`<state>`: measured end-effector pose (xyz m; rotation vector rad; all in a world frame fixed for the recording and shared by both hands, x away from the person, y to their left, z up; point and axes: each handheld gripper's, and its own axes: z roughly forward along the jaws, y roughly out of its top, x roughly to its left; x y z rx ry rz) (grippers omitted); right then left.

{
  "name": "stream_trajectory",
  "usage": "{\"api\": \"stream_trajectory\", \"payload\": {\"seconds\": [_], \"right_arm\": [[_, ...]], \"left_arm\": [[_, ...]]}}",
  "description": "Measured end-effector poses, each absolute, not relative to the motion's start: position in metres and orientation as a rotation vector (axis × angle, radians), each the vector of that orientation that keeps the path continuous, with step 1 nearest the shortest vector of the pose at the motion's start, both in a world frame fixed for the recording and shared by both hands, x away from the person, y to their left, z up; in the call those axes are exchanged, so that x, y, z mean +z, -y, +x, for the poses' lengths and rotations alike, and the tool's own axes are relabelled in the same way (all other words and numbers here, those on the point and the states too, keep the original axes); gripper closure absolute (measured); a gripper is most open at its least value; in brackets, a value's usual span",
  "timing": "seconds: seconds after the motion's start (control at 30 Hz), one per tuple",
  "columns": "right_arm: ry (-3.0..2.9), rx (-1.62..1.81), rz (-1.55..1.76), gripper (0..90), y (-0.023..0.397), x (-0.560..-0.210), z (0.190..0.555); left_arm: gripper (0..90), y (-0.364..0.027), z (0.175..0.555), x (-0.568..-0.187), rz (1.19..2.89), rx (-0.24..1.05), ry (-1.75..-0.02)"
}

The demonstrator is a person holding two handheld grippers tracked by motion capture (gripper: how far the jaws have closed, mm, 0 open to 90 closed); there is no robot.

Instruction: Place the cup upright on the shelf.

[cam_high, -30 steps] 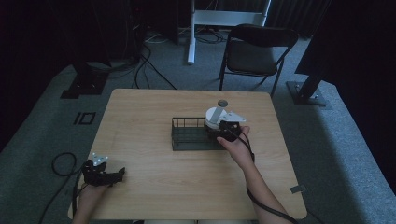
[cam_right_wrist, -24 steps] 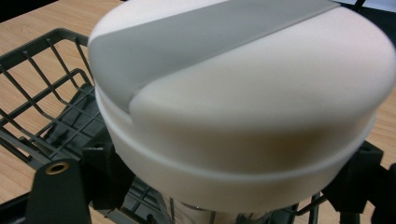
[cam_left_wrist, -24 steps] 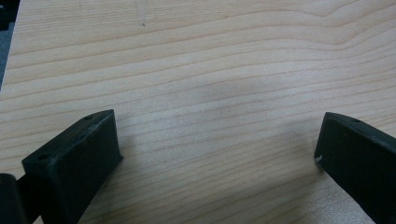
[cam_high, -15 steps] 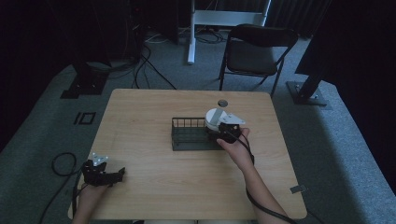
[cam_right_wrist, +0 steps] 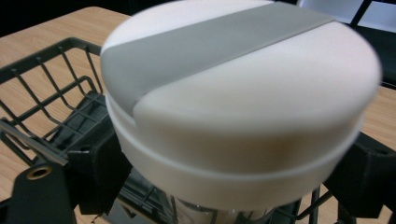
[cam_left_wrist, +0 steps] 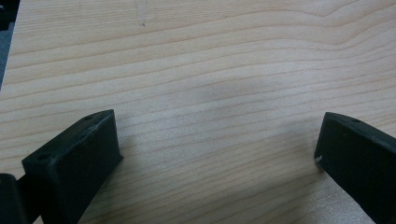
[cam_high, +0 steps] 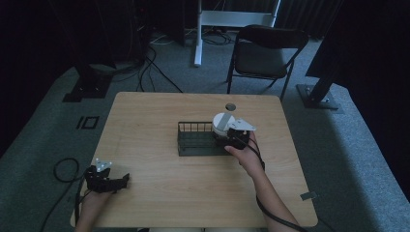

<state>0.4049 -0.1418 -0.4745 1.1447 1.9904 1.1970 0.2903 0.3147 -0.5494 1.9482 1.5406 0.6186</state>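
Observation:
A jar with a white lid crossed by a grey band (cam_right_wrist: 243, 88) is held between the jaws of my right gripper (cam_high: 231, 137), over the right end of a black wire basket (cam_high: 196, 140) at the middle of the table. In the high view the jar's lid (cam_high: 222, 122) shows at the basket's right end. The glass body below the lid is mostly hidden. My left gripper (cam_high: 113, 182) rests open at the table's near left corner, and its jaws (cam_left_wrist: 215, 154) stand wide apart over bare wood.
The wooden table (cam_high: 145, 121) has a round cable hole (cam_high: 230, 106) near its far edge. A black folding chair (cam_high: 268, 53) stands beyond the table. Cables lie on the floor at the left (cam_high: 63, 169).

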Motion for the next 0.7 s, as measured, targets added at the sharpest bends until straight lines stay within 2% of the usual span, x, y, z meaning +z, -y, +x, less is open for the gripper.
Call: {"api": "stream_trajectory", "payload": {"seconds": [0.7], "right_arm": [[-1.971,1.222,1.113,11.8,0.157,-0.468,0.384]], "left_arm": [[0.2,-0.315,0.29,-0.549,1.948,0.619,-1.541]]}}
